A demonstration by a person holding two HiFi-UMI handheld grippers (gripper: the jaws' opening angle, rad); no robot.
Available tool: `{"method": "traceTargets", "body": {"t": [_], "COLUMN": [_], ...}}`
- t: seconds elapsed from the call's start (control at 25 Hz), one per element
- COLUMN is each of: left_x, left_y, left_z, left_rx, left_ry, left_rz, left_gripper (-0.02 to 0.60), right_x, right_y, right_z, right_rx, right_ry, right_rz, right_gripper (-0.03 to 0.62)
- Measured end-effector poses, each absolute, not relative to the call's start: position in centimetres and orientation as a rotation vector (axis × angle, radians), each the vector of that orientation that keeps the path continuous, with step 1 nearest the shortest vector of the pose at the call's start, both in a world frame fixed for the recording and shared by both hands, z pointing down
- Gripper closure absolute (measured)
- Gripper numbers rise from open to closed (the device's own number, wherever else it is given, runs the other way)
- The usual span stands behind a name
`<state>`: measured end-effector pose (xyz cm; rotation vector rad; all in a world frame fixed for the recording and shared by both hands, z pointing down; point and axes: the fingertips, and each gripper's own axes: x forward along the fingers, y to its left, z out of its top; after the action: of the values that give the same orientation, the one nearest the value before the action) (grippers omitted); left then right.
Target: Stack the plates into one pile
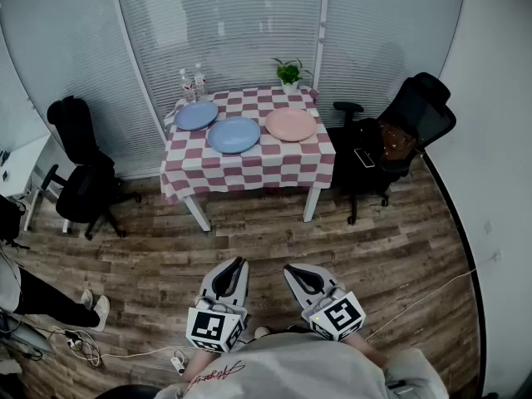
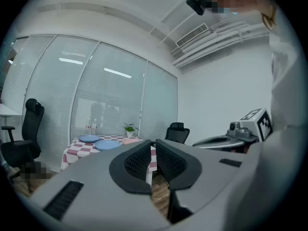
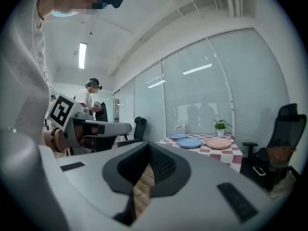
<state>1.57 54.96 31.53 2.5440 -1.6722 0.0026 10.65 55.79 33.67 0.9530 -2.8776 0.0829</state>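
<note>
Three plates lay unstacked on the checked table (image 1: 249,173), well ahead of both sets of fingers: blue plate (image 1: 196,115) far left, 2nd blue plate (image 1: 233,135) just beside it, pink plate (image 1: 291,124) on the rt. I had left gripper (image 1: 236,264) and right gripper (image 1: 294,271) closed, jaws together w/ nothing held, over the wood floor (image 1: 374,248).

Wood floor (image 1: 374,248), frosted glass walls (image 1: 224,23)
</note>
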Motion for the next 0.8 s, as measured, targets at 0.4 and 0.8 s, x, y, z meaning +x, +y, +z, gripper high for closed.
{"method": "traceTargets", "body": {"t": [0.4, 0.8], "left_x": [0.2, -2.1], "left_y": [54.8, 55.6], "left_z": [31.4, 31.9], "left_rx": [2.551, 2.533], "left_ry": [-1.685, -1.716], "left_rz": [0.017, 0.013], "left_gripper": [0.538, 0.538], "right_x": [9.8, 8.9], "right_y": [55.6, 55.5], "right_z": [33.8, 33.2], "right_rx": [0.956, 1.046], "right_ry": [-2.842, -2.875], "right_rz": [0.058, 0.067], "right_gripper": [0.585, 0.583]}}
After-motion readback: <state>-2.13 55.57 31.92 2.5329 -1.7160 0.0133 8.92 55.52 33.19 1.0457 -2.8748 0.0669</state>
